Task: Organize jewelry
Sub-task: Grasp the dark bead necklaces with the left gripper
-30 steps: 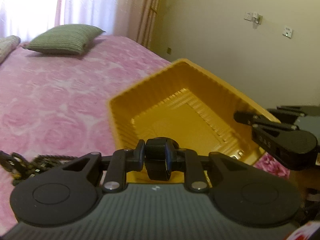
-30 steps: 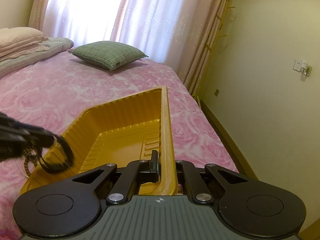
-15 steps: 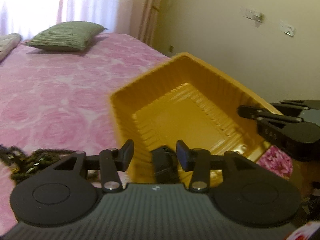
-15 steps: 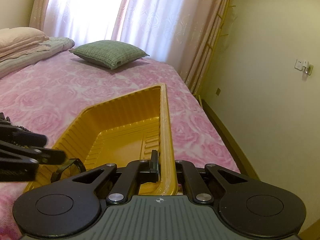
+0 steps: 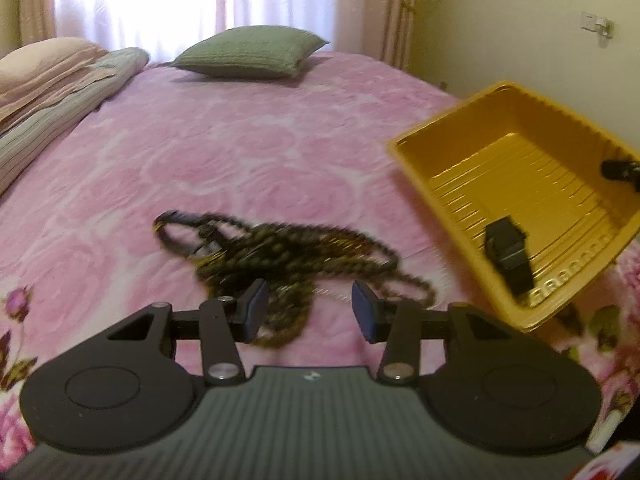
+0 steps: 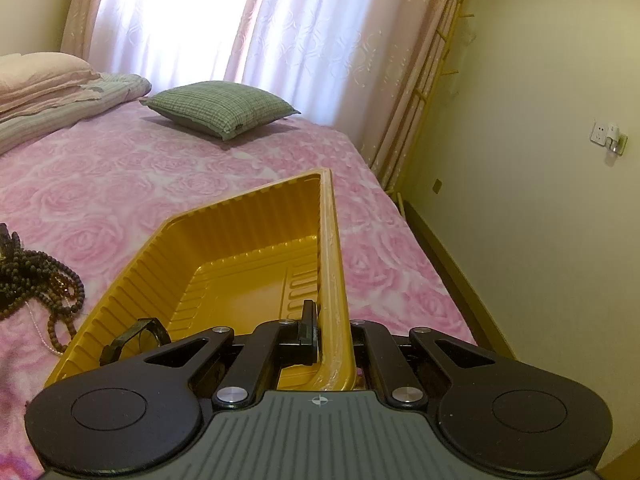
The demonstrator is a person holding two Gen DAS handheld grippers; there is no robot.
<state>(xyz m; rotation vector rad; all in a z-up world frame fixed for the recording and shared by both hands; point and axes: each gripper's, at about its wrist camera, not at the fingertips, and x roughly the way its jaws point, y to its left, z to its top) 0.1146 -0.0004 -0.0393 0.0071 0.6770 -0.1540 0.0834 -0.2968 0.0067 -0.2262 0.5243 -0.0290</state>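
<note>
Watch [image 5: 509,254] dropped into tray [image 5: 420,172]; left hand-held gripper [image 5: 308,310] apart over beads [image 5: 280,248]; right [image 6: 326,330] clamps tray rim.

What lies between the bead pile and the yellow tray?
Only bare pink bedspread lies between the beads and the tray, in both wrist views.

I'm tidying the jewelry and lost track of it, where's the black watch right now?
The black watch lies inside the yellow tray at its near end in the left wrist view, right of the beaded necklaces on the pink bedspread.
</note>
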